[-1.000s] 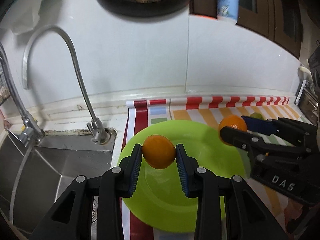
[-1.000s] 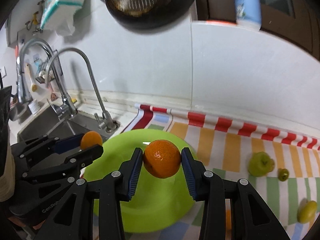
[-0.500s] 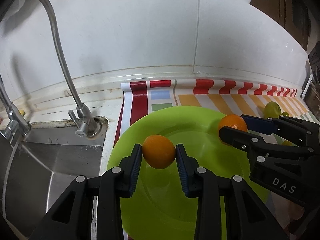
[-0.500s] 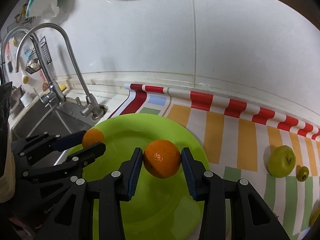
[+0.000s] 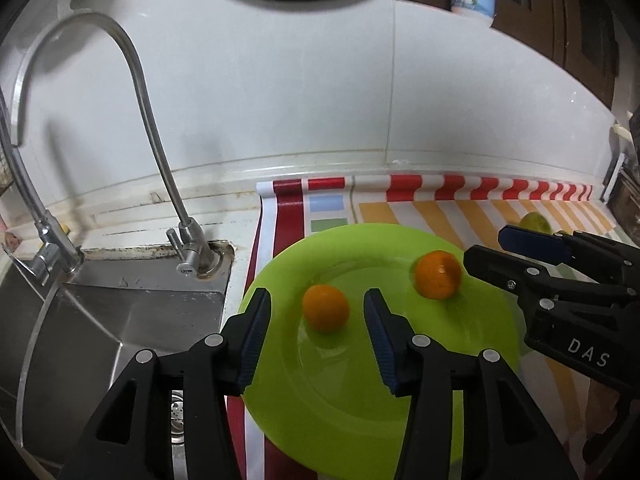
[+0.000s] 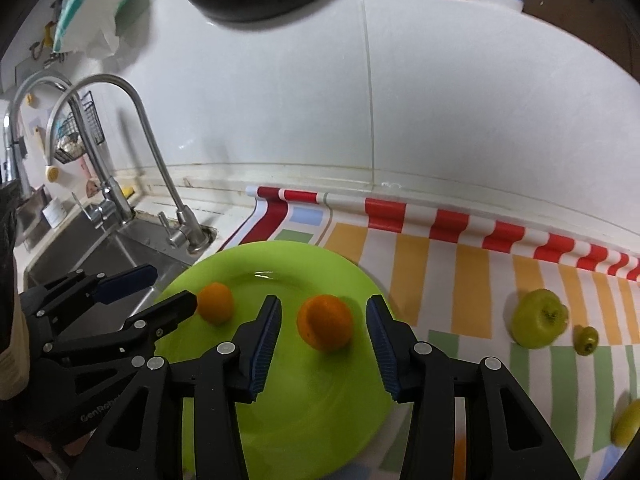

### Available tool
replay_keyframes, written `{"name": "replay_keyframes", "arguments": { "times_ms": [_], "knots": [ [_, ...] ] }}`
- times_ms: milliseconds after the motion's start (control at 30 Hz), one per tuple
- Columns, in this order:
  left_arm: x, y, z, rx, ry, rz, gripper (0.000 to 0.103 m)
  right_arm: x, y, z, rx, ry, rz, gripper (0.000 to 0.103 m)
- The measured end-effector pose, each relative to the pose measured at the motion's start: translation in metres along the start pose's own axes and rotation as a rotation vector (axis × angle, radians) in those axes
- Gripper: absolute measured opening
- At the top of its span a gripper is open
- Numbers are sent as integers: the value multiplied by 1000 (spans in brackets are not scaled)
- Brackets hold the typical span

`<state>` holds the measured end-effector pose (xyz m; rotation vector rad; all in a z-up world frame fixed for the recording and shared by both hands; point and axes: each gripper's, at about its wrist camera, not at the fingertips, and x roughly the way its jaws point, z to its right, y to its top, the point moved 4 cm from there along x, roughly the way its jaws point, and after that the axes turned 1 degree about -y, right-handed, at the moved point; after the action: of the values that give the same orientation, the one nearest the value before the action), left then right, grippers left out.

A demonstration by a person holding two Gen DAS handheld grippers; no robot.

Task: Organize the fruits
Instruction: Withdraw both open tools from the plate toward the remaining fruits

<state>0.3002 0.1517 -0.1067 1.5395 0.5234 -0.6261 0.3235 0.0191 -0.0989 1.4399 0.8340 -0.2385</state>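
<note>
A small orange (image 5: 325, 308) lies on the lime-green plate (image 5: 340, 400) between the jaws of my left gripper (image 5: 317, 300). Those jaws are opening, and there is a gap on each side of the fruit. A larger orange (image 6: 325, 322) lies on the same plate (image 6: 280, 420) between the jaws of my right gripper (image 6: 324, 308), which are also opening and do not touch it. In the left wrist view the right gripper (image 5: 486, 246) stands just right of the larger orange (image 5: 437, 275). The right wrist view has the left gripper (image 6: 172, 286) beside the small orange (image 6: 216, 302).
The plate sits on a striped mat (image 6: 440, 264). Right of it lie a green apple (image 6: 538, 318), a small green fruit (image 6: 586, 340) and a yellow-green fruit (image 6: 626, 420). A steel sink (image 5: 120, 320) with a curved faucet (image 5: 152, 120) is left of the plate. A dark pan hangs overhead.
Both grippers have opened and let go of their oranges, which now lie on the plate. Both views have tilted back up a little.
</note>
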Motion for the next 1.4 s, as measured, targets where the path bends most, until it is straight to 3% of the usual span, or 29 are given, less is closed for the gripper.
{"name": "replay_keyframes", "arguments": {
  "times_ms": [433,533,967,1100,1400],
  "knots": [
    [-67,2,22,-2,-12,90,57,-80,-4,1,-7,-15,110,46],
    [-82,1,29,1,-13,107,59,-98,-6,2,-8,-21,134,52],
    [-142,-7,65,17,-21,174,69,-165,-30,16,-13,-68,205,60],
    [-155,-12,77,20,-37,186,74,-182,-39,25,6,-88,226,68],
    [-174,-21,108,50,-50,220,81,-212,-57,46,17,-131,236,69]
  ]
}}
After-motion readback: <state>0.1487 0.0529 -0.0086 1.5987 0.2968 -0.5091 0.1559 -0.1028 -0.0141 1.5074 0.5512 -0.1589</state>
